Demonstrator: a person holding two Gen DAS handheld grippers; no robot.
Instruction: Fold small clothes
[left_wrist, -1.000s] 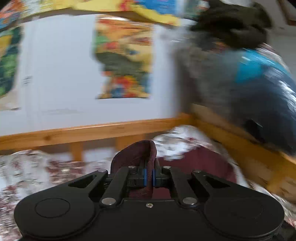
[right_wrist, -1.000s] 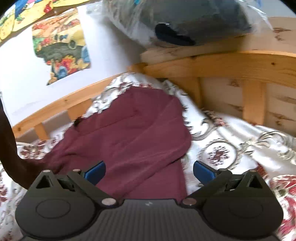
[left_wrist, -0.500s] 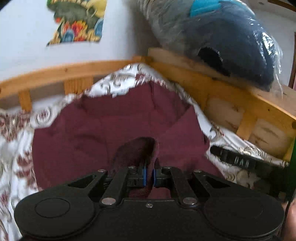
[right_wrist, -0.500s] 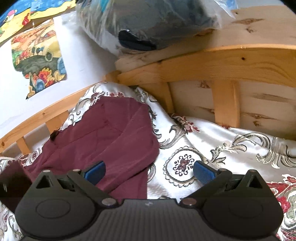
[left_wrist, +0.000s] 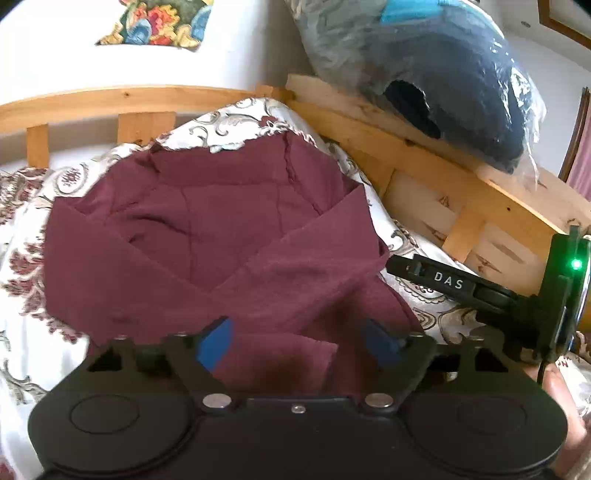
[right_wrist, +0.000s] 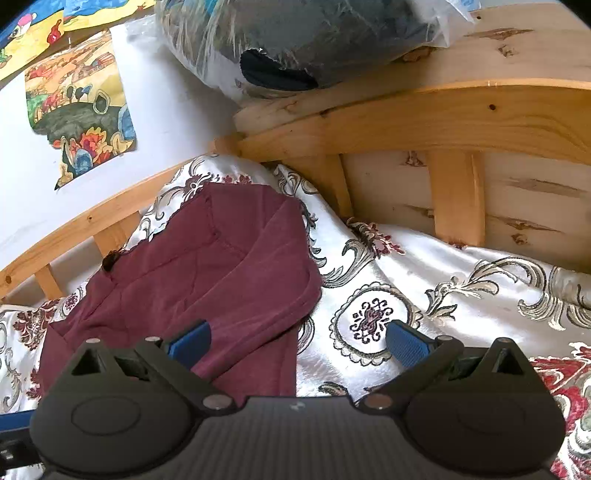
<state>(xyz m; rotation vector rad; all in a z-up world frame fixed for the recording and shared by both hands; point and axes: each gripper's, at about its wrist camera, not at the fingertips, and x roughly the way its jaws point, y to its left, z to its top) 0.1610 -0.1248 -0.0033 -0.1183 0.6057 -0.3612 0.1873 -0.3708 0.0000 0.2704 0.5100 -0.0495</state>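
Note:
A maroon garment (left_wrist: 221, 236) lies on the patterned bedspread (left_wrist: 22, 258), with one sleeve folded diagonally across its body. My left gripper (left_wrist: 299, 341) is open just above its near edge, blue pads apart, holding nothing. The garment also shows in the right wrist view (right_wrist: 207, 273), at the left. My right gripper (right_wrist: 299, 341) is open and empty, hovering over the garment's right edge and the bedspread (right_wrist: 424, 295). The right gripper's black body shows in the left wrist view (left_wrist: 480, 291), at the right of the garment.
A wooden bed rail (left_wrist: 424, 173) runs behind and to the right of the bed; it also shows in the right wrist view (right_wrist: 443, 122). A dark bundle in clear plastic (left_wrist: 424, 66) rests on it. Colourful pictures (right_wrist: 81, 110) hang on the white wall.
My left gripper carried the sleeve across the garment, lowered it and opened, letting it go. My right gripper stayed open and drifted right, away from the garment's middle.

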